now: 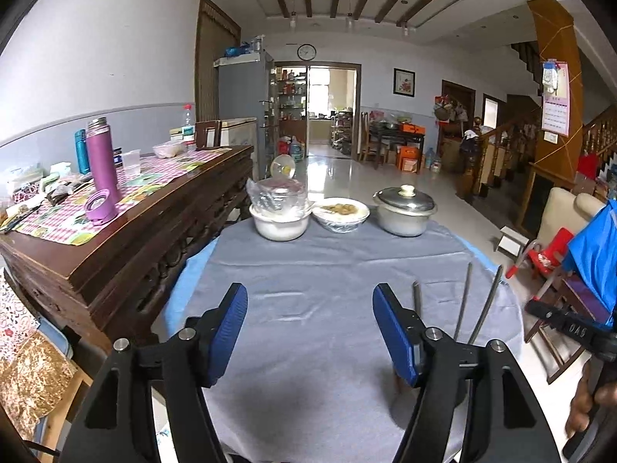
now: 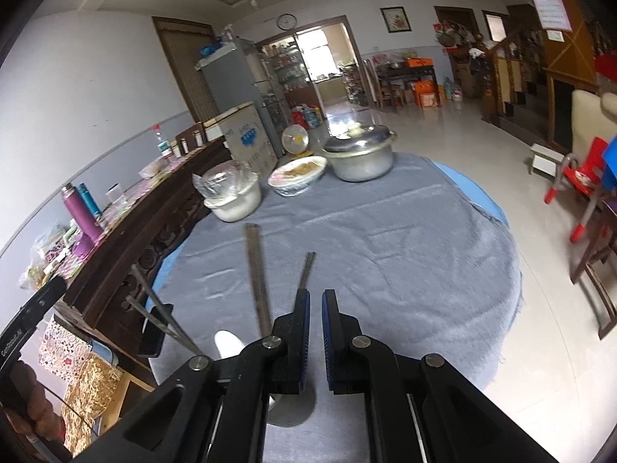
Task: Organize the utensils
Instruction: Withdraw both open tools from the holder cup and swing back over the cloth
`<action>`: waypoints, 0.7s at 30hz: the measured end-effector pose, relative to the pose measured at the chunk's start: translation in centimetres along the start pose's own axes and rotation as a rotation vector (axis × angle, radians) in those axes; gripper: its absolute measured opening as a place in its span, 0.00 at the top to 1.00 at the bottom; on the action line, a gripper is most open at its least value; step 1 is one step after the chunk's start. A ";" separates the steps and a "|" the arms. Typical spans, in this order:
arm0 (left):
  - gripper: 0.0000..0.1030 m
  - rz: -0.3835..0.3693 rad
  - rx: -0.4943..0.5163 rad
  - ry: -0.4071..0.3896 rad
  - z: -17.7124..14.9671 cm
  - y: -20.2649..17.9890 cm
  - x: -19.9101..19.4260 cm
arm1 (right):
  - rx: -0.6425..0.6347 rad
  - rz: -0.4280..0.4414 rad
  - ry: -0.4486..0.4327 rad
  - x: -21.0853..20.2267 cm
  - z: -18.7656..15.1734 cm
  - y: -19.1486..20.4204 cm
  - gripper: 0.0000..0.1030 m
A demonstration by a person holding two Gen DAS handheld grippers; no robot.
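Left wrist: chopsticks [image 1: 464, 301] right of fingers [image 1: 393, 332].

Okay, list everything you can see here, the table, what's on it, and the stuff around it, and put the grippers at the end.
table: one, round, grey cloth, centre
pot: one, silver, lidded, far edge of table, right
dish: one, white, film-covered, far edge, middle
bowl: one, white, clear bag on top, far edge, left
chopsticks: at least three, dark metal, near side of table
sideboard: one, dark wood, left of table
purple flask: one, on sideboard
teal flask: one, behind the purple one
clock: one, white, far wall
left gripper: black, blue pads, open, empty
right gripper: black, blue pads, shut
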State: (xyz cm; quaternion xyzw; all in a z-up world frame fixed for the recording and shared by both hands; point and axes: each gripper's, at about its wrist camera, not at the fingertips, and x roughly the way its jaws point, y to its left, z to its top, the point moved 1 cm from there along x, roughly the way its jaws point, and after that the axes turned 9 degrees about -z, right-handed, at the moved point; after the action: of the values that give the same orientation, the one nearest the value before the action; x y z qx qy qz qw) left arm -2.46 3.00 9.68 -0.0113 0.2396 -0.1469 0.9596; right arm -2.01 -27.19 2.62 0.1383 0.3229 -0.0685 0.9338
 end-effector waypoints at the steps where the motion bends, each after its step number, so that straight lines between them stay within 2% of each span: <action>1: 0.34 0.005 0.003 0.001 -0.3 0.2 -0.1 | 0.003 -0.006 0.001 -0.1 -0.1 -0.4 0.93; 5: 0.33 0.058 0.002 0.023 -2.8 2.1 -1.4 | 0.017 -0.026 0.002 -0.4 -0.6 -2.5 0.93; 11: 0.33 0.128 -0.086 0.132 -6.4 5.6 -1.8 | 0.050 -0.048 0.035 0.0 -1.4 -5.0 0.93; 17: 0.33 0.153 -0.089 0.206 -8.1 5.6 -1.9 | 0.062 -0.032 0.053 0.2 -2.2 -5.6 0.93; 19: 0.33 0.144 -0.073 0.218 -8.6 4.9 -2.1 | 0.072 -0.009 0.061 0.4 -2.7 -5.7 0.90; 21: 0.33 0.129 -0.064 0.226 -8.9 4.2 -2.1 | 0.075 0.001 0.065 0.4 -3.4 -5.9 0.79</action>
State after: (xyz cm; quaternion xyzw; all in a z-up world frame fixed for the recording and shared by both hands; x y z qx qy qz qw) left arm -7.21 8.05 2.36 -0.0100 0.3510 -0.0776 0.9331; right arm -4.93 -31.76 -1.47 0.1754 0.3503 -0.0753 0.9170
